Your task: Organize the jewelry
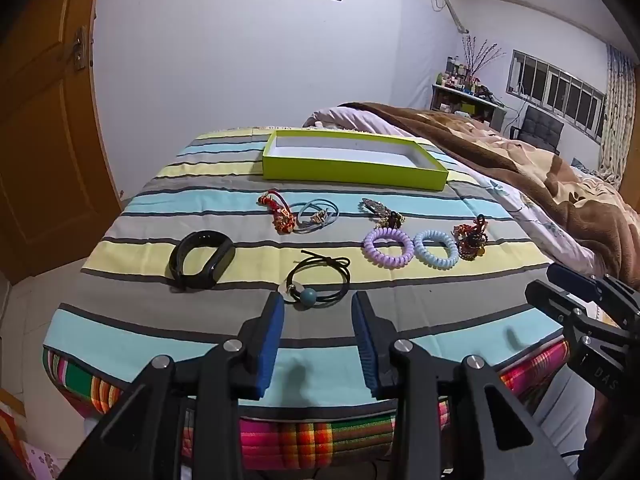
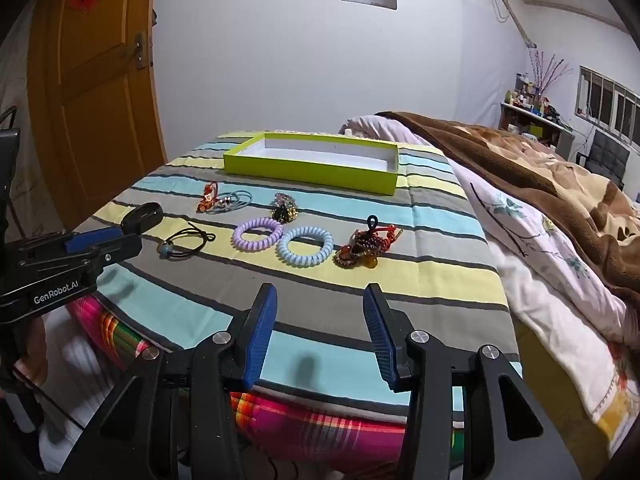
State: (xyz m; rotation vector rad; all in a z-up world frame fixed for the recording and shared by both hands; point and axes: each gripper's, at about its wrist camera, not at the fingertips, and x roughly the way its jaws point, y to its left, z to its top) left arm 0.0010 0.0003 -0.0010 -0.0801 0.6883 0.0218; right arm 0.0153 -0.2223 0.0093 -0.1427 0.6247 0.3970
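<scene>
Left claw [image 1: 318, 308] and right claw [image 2: 320, 300], both spread and empty; I should straddle the black beaded band [image 1: 318, 282] squarely before carrying it to the green box [image 1: 352, 170].

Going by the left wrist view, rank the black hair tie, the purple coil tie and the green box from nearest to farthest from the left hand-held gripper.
1. Black hair tie, just ahead of the left hand-held gripper.
2. Purple coil tie, farther, to the right.
3. Green box, at the far end of the striped cloth.

Bare striped cloth [image 2: 320, 300] before claws, green box [image 2: 312, 168] beyond jewelry
</scene>
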